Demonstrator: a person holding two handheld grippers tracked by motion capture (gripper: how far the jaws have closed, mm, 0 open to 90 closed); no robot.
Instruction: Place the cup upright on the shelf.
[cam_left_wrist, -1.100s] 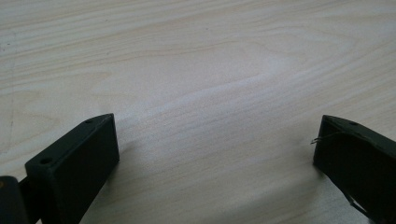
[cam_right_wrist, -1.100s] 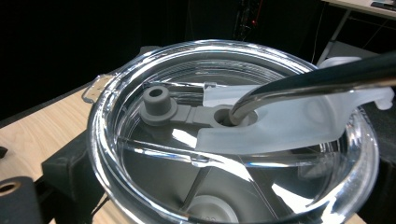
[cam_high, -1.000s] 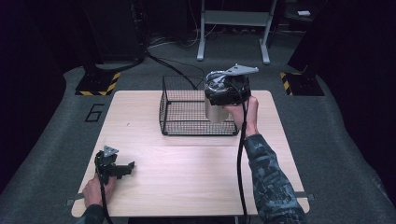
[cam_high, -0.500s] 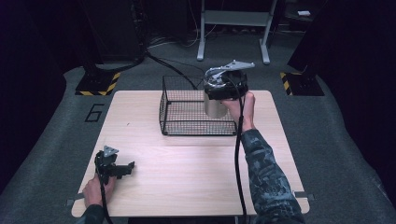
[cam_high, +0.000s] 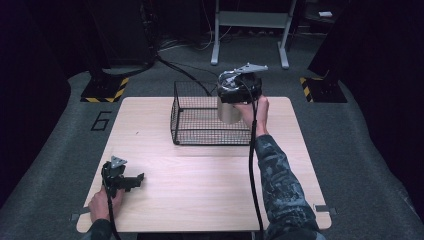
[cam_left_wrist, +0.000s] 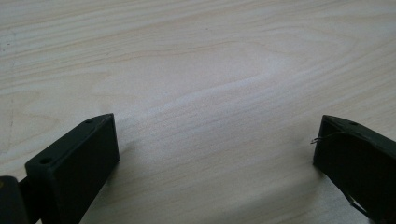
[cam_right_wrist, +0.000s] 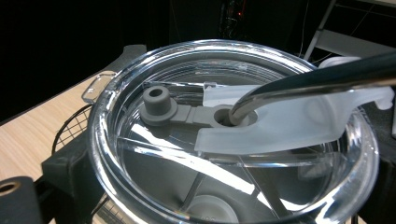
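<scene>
My right tongs (cam_high: 231, 107) grip a steel tumbler (cam_high: 228, 111) at the far right corner of the wire basket (cam_high: 200, 120). It stands upright, long axis vertical. In the right gripper view its clear lid (cam_right_wrist: 187, 140) faces up at the camera, and a metal straw (cam_right_wrist: 317, 79) leans out of the lid to the right. My left tongs (cam_high: 134, 181) rest wide apart and empty on the near left of the tabletop (cam_high: 200, 170).

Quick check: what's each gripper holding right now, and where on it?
The right gripper grips a steel tumbler with a clear lid, jaws either side just below the lid, at the wire basket. The left gripper is open, holding nothing.
</scene>
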